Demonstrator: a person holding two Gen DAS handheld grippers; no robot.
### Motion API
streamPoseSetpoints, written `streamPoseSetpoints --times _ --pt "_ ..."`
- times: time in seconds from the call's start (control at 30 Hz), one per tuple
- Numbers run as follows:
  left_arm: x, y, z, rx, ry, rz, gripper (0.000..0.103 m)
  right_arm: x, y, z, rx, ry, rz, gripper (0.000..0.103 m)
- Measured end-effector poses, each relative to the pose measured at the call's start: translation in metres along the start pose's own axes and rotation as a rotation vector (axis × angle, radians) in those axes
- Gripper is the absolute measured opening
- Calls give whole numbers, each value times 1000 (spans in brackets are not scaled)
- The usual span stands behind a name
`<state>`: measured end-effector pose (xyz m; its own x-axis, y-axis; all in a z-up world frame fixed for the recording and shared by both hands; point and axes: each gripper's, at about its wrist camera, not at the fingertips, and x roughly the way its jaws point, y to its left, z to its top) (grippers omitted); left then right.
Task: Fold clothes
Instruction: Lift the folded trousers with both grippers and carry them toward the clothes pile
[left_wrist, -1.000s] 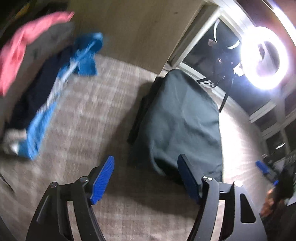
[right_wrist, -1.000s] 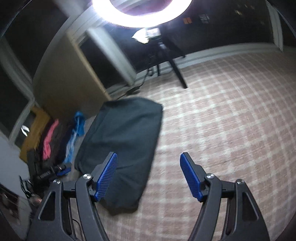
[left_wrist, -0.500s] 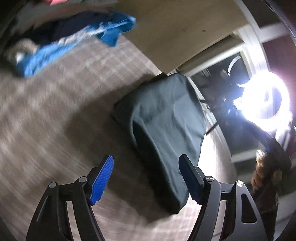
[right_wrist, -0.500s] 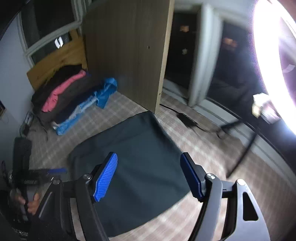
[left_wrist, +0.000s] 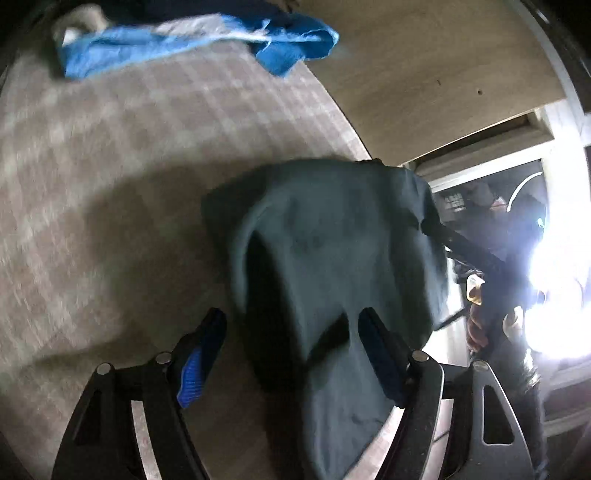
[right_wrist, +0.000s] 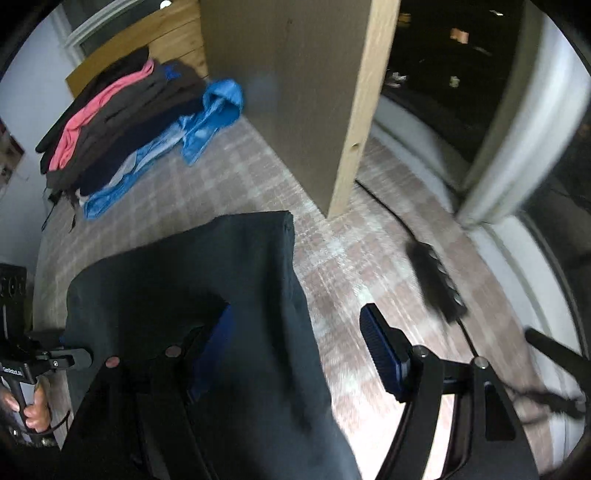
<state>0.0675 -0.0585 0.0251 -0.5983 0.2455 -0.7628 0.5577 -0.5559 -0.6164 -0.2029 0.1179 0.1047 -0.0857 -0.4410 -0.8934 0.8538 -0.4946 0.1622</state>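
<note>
Spread wide over a dark teal garment (left_wrist: 332, 258) on a checked rug (left_wrist: 110, 166): left gripper (left_wrist: 291, 343), blue pads (left_wrist: 190, 376) well apart, nothing pinched between them. Near end of the cloth lying between the two fingers, passing in front of the right-hand pad; contact with that pad not clear from the left wrist view. Blurred at the far edge of the cloth, a dark tool and a hand (left_wrist: 476, 325), backed by a glaring lamp (left_wrist: 554, 302).

Seen from the right wrist camera: right gripper (right_wrist: 295, 339) likewise wide open, gripping nothing. Left finger down against the dark garment (right_wrist: 207, 280), its pad sunk in shadow on the fabric; right pad (right_wrist: 380, 350) over bare rug (right_wrist: 351, 258), just beside the cloth's long edge. At lower left, the other hand (right_wrist: 33, 410) on its black handle, close to the garment's near corner.

Well apart near the wall: a pile of clothes (right_wrist: 122, 110), pink, brown, navy and bright blue, with a blue hooded top (right_wrist: 210, 118) at its front. Beside it, an upright wooden panel (right_wrist: 295, 92); a black power strip (right_wrist: 436, 284) on the rug to the right.
</note>
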Motion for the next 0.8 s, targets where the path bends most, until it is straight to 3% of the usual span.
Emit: streamPoseSetpoints --times 0.2,0.27,0.37,0.53,0.63,0.67,0.73,0.8 --pt "11 -9 9 -15 -25 -7 72 34 -16 8 -5 61 189 70" --pt "15 -14 11 -9 -29 -8 72 36 -14 9 -28 61 250 75" --pt "22 -21 14 6 -30 -15 72 37 -7 11 -78 55 305 82" --pt "33 -31 18 25 -57 -25 72 39 3 17 -118 47 387 82" --pt "38 -32 20 40 -56 -37 57 43 10 17 -132 31 431 79" --pt "40 -31 21 40 -54 -47 55 43 13 16 -139 22 415 77" --pt "46 -30 24 35 -47 -76 32 41 18 13 -149 5 382 66" --pt "51 -28 25 32 -42 -102 26 39 12 9 -122 -8 352 41"
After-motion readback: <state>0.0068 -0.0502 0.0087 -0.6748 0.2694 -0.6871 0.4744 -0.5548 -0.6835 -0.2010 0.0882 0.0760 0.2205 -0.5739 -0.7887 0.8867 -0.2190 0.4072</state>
